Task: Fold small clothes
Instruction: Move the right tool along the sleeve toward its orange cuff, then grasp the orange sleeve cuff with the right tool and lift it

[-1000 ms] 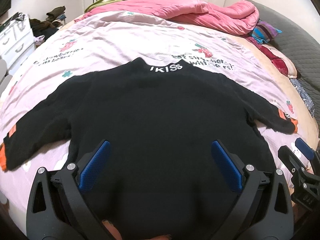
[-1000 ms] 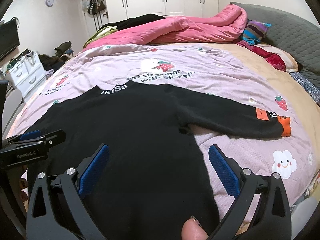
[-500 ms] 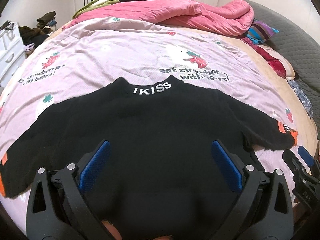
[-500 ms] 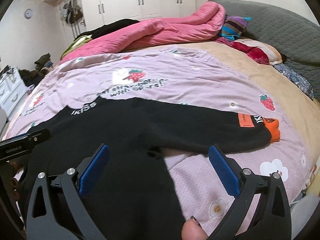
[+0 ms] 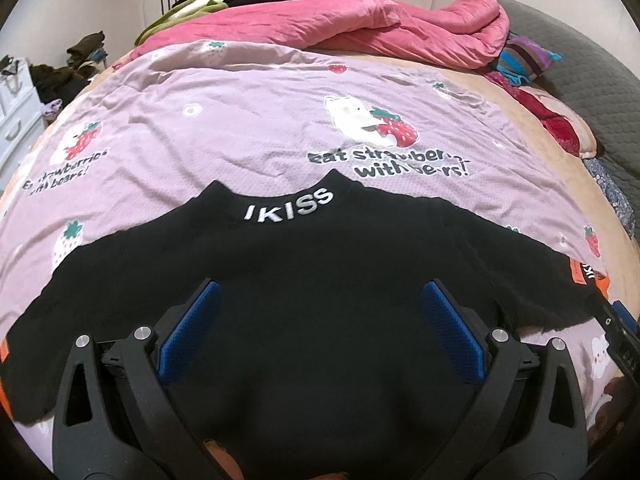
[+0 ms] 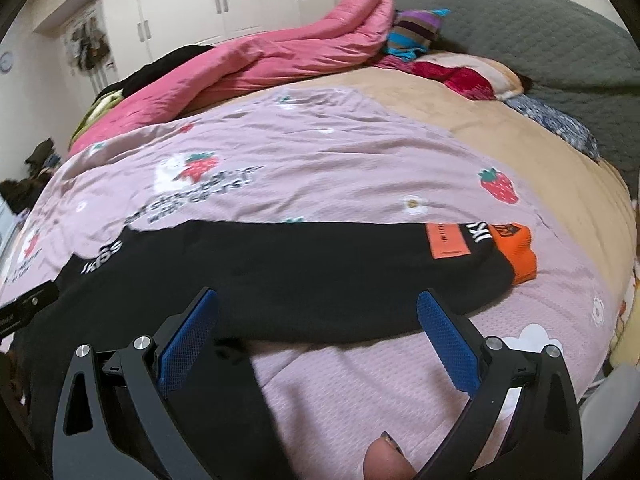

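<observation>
A black sweater (image 5: 320,264) with white "IKISS" lettering on its collar (image 5: 290,208) lies flat on the bed, sleeves spread to both sides. My left gripper (image 5: 318,300) hovers open above the sweater's body, with nothing between its blue pads. In the right wrist view the sweater's right sleeve (image 6: 320,272) stretches across, ending in an orange cuff (image 6: 516,252) with an orange patch. My right gripper (image 6: 318,308) stands open over that sleeve near the armpit, holding nothing. A fingertip (image 6: 386,460) shows at the bottom edge.
The bed carries a lilac strawberry-print sheet (image 5: 260,120). A pink duvet (image 5: 340,20) is bunched at the far side, with striped and red cloths (image 5: 528,56) and a grey headboard (image 6: 540,32) to the right. White drawers (image 5: 16,120) stand left, wardrobes (image 6: 220,4) behind.
Both grippers have drawn back and lifted, so the sweater sits lower in view. The right view has swung right along the sleeve towards the orange cuff. Both stay open.
</observation>
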`<state>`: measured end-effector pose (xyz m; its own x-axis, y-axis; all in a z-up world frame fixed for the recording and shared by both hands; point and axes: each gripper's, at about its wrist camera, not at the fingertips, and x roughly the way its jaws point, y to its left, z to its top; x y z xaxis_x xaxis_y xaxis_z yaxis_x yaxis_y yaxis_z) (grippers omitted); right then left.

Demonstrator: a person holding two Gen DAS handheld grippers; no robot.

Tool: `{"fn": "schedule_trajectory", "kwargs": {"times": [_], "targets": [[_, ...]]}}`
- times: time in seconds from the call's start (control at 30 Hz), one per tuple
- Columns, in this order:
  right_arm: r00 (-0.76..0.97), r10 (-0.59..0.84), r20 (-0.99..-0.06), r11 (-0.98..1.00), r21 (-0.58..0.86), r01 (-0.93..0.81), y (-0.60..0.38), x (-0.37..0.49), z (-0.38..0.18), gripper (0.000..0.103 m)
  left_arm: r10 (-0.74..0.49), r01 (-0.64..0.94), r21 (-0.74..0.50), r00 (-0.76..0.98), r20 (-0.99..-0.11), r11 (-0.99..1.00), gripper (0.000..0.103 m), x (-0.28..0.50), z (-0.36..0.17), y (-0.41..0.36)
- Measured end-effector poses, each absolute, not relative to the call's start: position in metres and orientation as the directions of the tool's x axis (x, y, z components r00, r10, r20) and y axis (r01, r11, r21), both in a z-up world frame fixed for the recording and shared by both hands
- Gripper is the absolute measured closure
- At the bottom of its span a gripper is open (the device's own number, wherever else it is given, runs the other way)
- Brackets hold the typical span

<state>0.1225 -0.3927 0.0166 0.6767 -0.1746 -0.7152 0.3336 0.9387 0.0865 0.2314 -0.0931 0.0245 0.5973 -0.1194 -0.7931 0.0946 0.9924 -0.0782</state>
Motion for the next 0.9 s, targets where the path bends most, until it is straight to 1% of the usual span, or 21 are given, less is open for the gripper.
{"fn": "schedule_trajectory", "kwargs": {"times": [0.27,0.6,0.77,0.9], "targets": [[0.615,-0.252,-0.747,0.878,0.09,0.469,-0.434,0.128,-0.003,0.004,-0.143,0.139,-0.076,0.578,-0.803,0.987,0.008,0.246,0.006,-0.114],[0.528,-0.328,-0.783,0.772,0.1,0.627,-0.481,0.119,-0.033,0.004,-0.154,0.172,-0.069,0.55,-0.821,0.983,0.008,0.253,-0.019,-0.119],[0.51,-0.325,-0.796,0.725,0.136,0.675,-0.502,0.118,-0.044,0.004,-0.164,0.174,-0.081,0.542,-0.824,0.981,0.008,0.255,-0.025,-0.118],[0.507,-0.265,-0.82,0.682,0.213,0.7,-0.524,0.123,-0.054,0.004,-0.167,0.166,-0.09,0.543,-0.823,0.982,0.008,0.255,-0.025,-0.114]]}}
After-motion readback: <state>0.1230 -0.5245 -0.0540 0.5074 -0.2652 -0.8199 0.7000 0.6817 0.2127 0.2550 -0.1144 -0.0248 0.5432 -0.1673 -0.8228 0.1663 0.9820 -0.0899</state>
